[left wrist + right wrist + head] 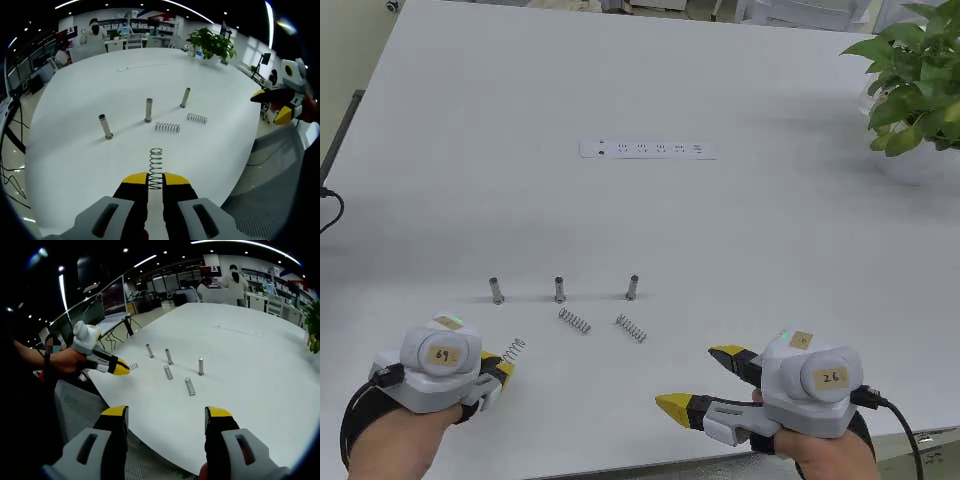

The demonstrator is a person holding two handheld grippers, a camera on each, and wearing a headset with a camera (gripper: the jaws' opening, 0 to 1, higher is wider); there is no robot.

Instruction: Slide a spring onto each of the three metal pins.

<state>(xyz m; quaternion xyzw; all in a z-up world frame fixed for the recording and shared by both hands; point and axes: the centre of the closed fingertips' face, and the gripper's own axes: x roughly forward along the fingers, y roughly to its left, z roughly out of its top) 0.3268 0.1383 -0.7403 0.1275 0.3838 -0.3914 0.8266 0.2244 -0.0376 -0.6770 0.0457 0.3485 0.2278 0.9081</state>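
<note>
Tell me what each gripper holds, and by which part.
Left gripper pinches a spring by its near end; right gripper is open, empty.

Three moving cameras, one worktop.
The head view looks forward and down over the white worktop (740,230) from its near edge. The left gripper view rides low, looking along the left hand-held gripper (155,179) and the spring (155,162) it pinches, toward the three pins (148,110) close ahead. The right gripper view looks past the right hand-held gripper (166,412) from off the edge, farther back. All three views share the pins.
</note>
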